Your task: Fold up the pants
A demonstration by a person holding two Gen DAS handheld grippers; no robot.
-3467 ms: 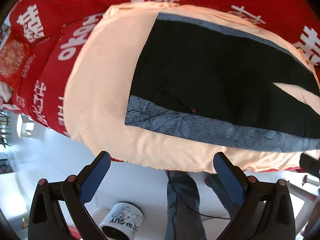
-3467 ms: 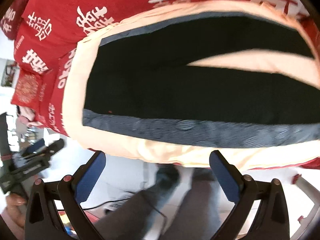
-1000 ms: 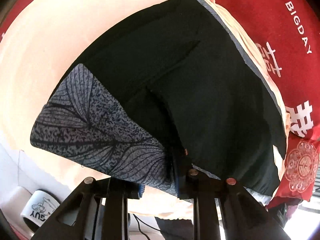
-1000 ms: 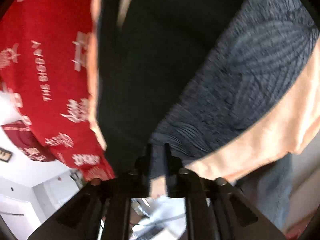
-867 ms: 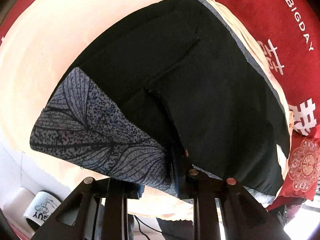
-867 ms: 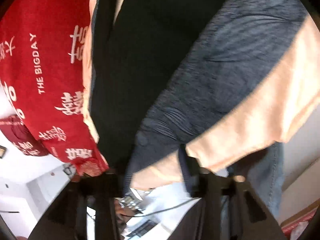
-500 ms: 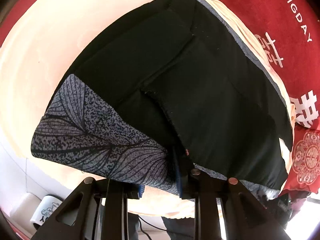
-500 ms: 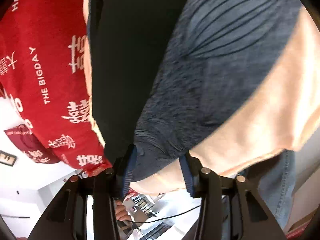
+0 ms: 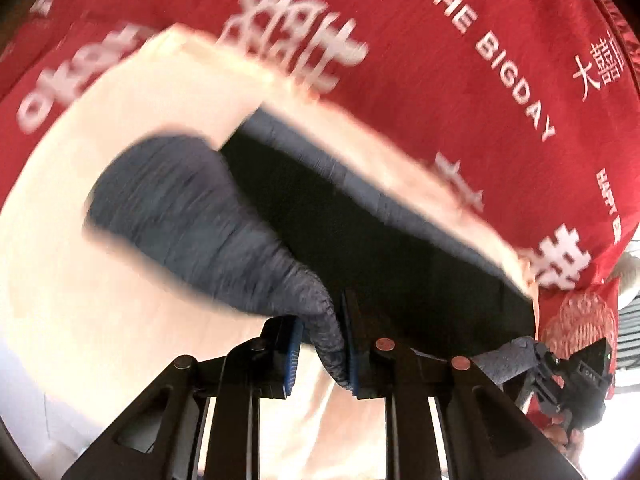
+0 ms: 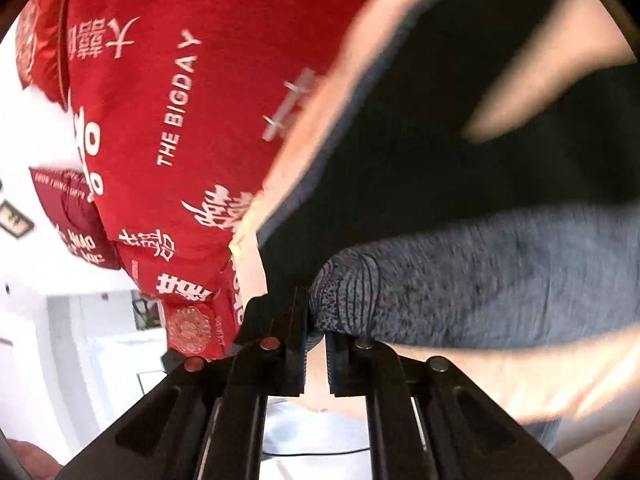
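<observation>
Fingers [image 9: 289, 350] of the left gripper [image 9: 320, 344] pinch the grey patterned band of the pants [image 9: 400, 248] near one corner, and the right gripper [image 10: 316, 344] pinches the same band [image 10: 460, 280] at its other end, bunching the cloth at both grips. Pants: black, mostly lying on the peach sheet [image 9: 100, 280] over the red bedspread [image 9: 460, 80], gripped edge raised off the sheet; both views motion-blurred. Judgement: first fold only begun, since the legs look unstacked with sheet showing between them in the right view, so carrying the edge over and every later fold remain.
</observation>
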